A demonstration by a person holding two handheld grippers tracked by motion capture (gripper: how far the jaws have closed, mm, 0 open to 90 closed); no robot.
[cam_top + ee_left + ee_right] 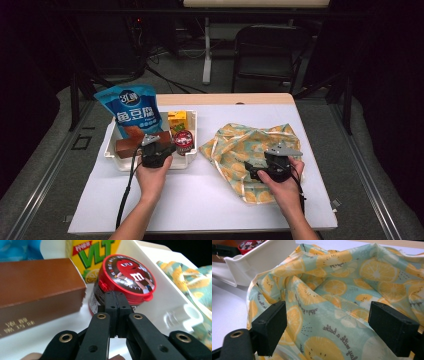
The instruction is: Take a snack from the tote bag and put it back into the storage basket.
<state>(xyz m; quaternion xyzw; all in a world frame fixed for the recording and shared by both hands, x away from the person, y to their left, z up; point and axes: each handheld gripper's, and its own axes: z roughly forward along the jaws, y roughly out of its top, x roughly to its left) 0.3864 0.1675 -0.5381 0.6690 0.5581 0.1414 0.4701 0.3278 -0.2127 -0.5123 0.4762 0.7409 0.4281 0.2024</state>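
Note:
A white tray holds a blue snack bag, a brown box, a yellow VLT carton and a red-lidded M&M's tub. My left gripper is shut with nothing between its jaws, and its tips sit just in front of the tub's side. From above, the left gripper reaches over the tray's near edge. My right gripper stands open above a crumpled orange-slice print cloth bag. In the high view the right gripper hovers over the cloth bag to the right of the tray.
A white sheet covers the tabletop, with bare room in front of the tray and cloth. A wooden edge runs along the far side. A dark chair stands beyond the table. A cable trails from the left gripper.

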